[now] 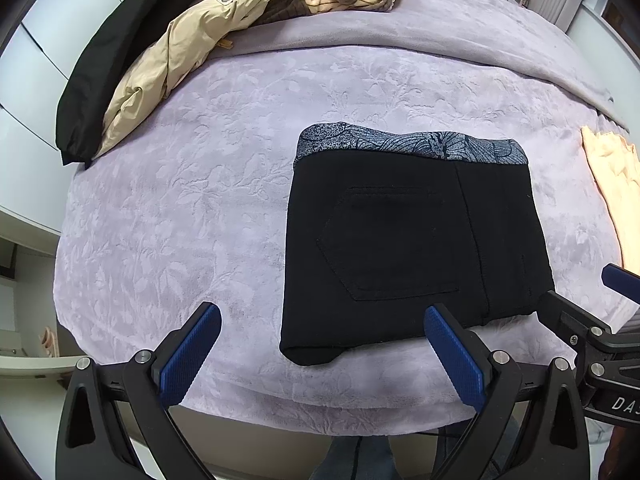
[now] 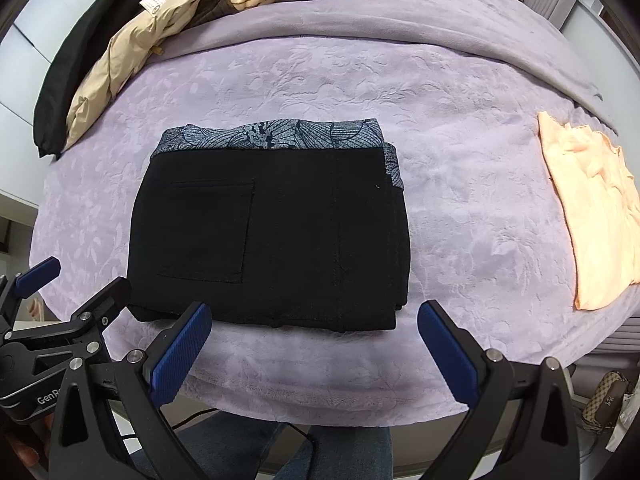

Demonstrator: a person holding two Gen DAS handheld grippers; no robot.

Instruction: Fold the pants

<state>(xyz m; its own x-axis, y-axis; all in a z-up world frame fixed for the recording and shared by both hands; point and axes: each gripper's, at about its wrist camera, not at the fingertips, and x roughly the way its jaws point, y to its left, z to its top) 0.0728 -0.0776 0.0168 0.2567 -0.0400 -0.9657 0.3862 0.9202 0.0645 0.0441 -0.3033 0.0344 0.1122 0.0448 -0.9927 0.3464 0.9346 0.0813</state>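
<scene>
The black pants (image 1: 404,248) lie folded into a compact rectangle on the lilac bed cover, back pocket up, with a blue-grey patterned layer showing along the far edge. They also show in the right wrist view (image 2: 272,240). My left gripper (image 1: 322,354) is open and empty, held just in front of the pants' near edge. My right gripper (image 2: 314,350) is open and empty, also just short of the near edge. Each gripper shows at the edge of the other's view.
A peach cloth (image 2: 596,216) lies flat to the right of the pants. A heap of clothes, a beige jacket (image 1: 172,68) and a black garment (image 1: 104,64), lies at the far left. The bed's front edge (image 1: 320,412) is right under my grippers.
</scene>
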